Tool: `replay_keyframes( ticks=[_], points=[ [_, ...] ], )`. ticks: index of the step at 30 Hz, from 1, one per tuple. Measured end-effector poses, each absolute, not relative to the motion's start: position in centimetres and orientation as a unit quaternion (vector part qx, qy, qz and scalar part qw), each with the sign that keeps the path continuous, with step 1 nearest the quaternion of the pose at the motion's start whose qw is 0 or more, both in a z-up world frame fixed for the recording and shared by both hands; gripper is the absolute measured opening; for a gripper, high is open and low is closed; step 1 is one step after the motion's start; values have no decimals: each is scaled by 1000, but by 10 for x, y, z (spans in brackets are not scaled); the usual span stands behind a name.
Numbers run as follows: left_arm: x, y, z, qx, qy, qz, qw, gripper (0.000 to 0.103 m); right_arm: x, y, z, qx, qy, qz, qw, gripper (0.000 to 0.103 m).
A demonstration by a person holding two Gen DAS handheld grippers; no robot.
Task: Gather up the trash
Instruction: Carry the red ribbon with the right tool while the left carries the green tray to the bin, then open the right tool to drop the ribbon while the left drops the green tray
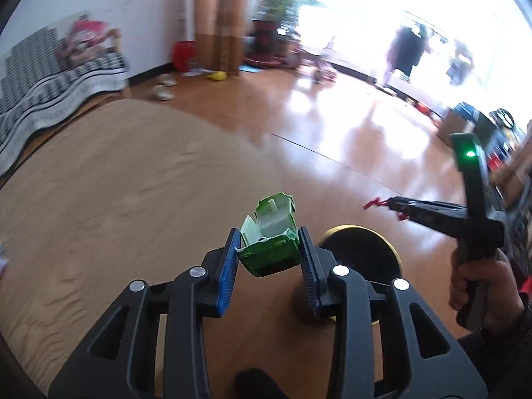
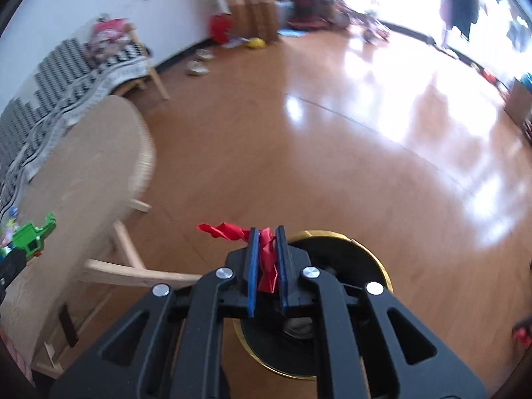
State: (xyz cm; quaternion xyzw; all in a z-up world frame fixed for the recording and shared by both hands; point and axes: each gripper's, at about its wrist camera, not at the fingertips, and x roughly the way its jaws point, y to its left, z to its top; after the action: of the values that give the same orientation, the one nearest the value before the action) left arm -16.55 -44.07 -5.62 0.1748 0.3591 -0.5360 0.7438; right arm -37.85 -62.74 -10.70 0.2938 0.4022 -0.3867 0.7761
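- Left tool (image 1: 269,256): pinching a crumpled green carton (image 1: 271,236) between its two blue pads, which stand partly spread to the carton's width. The carton is torn open at the top and sits tilted, with its upper half sticking out beyond the fingertips.
- Right tool (image 2: 266,259): pads pressed almost together on a red wrapper (image 2: 266,262). A twisted tail of the wrapper trails out to the left of the pads; the thin, limp material explains the near-closed grip.
- Trash bin (image 2: 365,249): a round black opening with a gold rim, standing on the wooden floor (image 2: 299,166). In the right wrist view it lies directly below and just beyond the right tool; in the left wrist view it appears just to the right of the left tool.
- Placement, as a judgement: both tools point downward near the bin, each with one piece of trash. This suits a drop into the opening; the red wrapper looks closest to release.
- Counter (image 1: 116,183): a tan round surface to the left of the bin, on pale wooden legs.
- Hand (image 1: 482,282): grips the handle of the right tool, seen at the right edge of the left wrist view.
- Risk, as a judgement: the light wrapper may cling to a pad when freed.
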Motion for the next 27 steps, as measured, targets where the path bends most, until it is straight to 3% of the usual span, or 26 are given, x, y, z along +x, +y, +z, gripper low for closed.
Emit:
replay_keyframes(
  ticks=[11, 25, 27],
  points=[
    [-243, -530, -103, 234, 377, -606, 660, 34, -425, -638, -154, 329, 441, -410, 728, 11],
    [-236, -562, -129, 241, 407, -602, 643, 34, -438, -652, -157, 352, 431, -410, 723, 12],
    [-232, -566, -131, 241, 412, -602, 641, 34, -442, -655, -158, 356, 427, -410, 723, 20]
  ],
)
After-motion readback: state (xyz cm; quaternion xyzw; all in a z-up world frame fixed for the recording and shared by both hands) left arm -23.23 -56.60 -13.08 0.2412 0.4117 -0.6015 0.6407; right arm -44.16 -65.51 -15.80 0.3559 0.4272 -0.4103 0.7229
